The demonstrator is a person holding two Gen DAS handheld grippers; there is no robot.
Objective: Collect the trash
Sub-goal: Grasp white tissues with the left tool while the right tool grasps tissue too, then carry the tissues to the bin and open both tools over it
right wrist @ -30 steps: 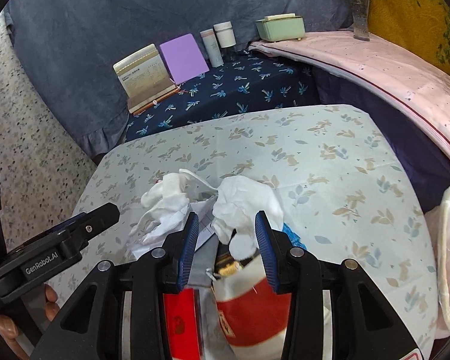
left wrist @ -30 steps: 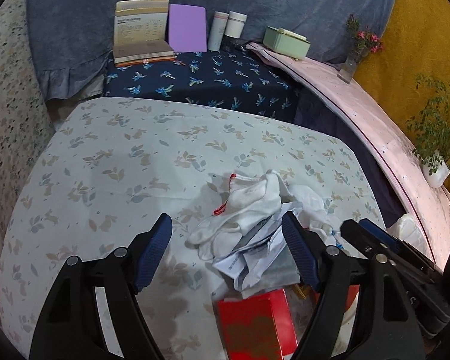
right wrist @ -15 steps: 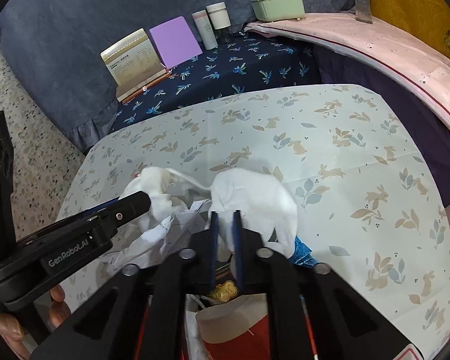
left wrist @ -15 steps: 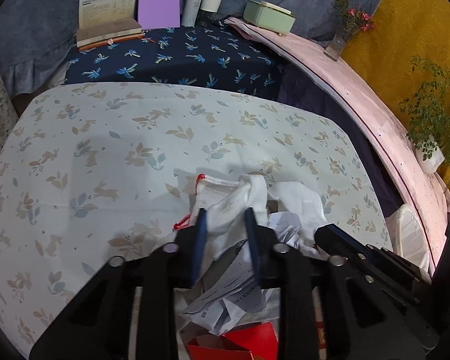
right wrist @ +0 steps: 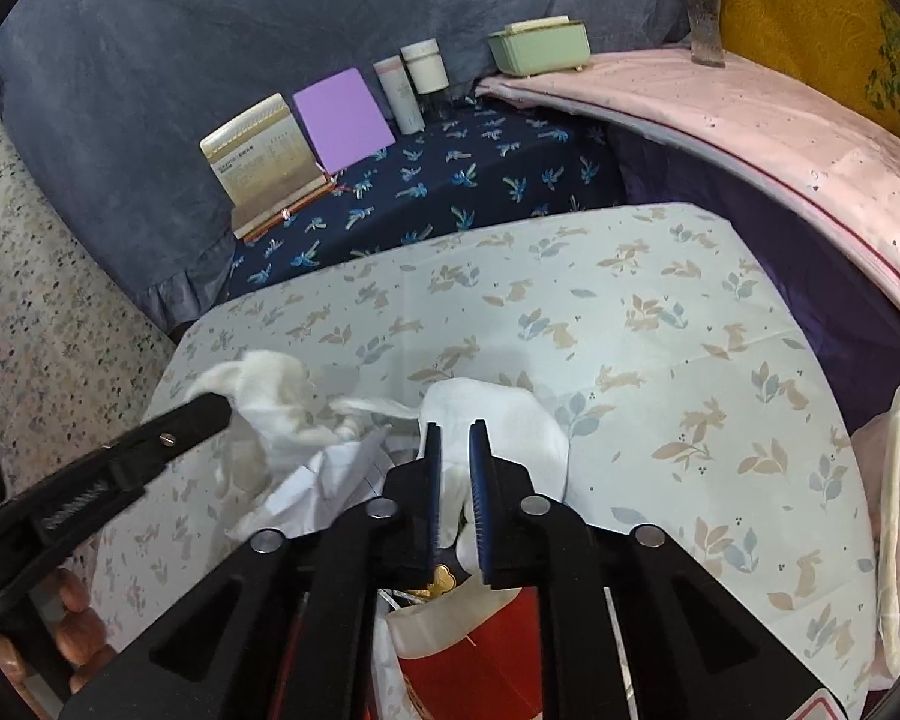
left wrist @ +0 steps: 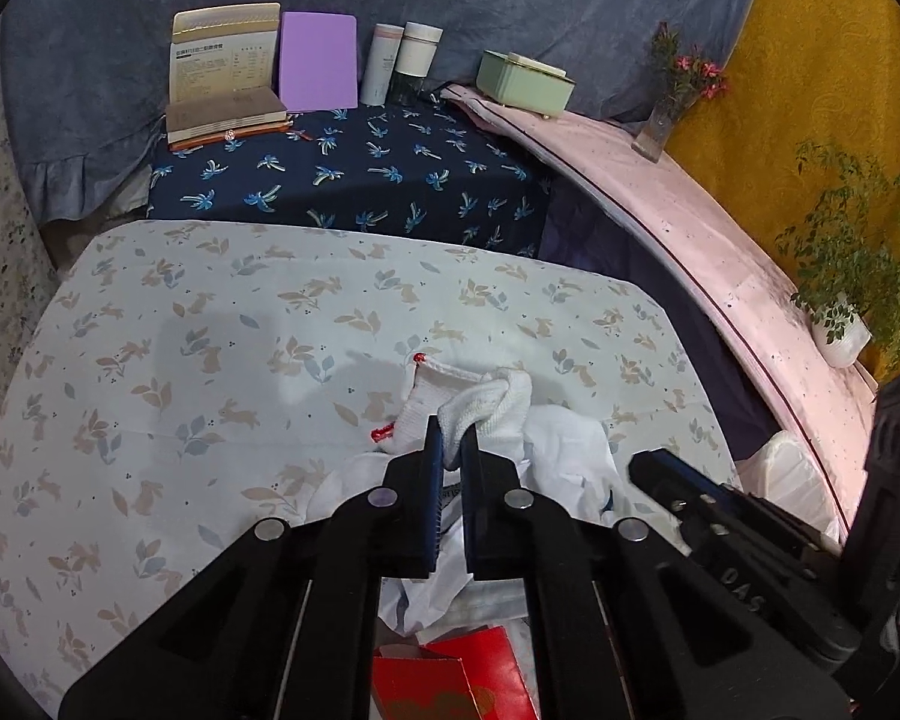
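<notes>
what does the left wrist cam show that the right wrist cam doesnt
Only the left wrist view: the left gripper shut on the white knit glove, its red-stitched cuff, and the small white plant pot.
Only the right wrist view: the right gripper, whose jaws have just been opening, with the white tissue between them, and the holder's fingers.
Both: the floral tablecloth, purple pad and green box.

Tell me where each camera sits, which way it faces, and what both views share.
Left wrist: sits on the left gripper, looking forward and down over the leaf-print tablecloth; its jaws pinch a white knitted glove; the right gripper shows alongside.
Right wrist: sits on the right gripper, same heading; white crumpled cloth lies between its jaws; the left gripper and fingers show.
Shared: the trash pile, purple board and pale green box.
</notes>
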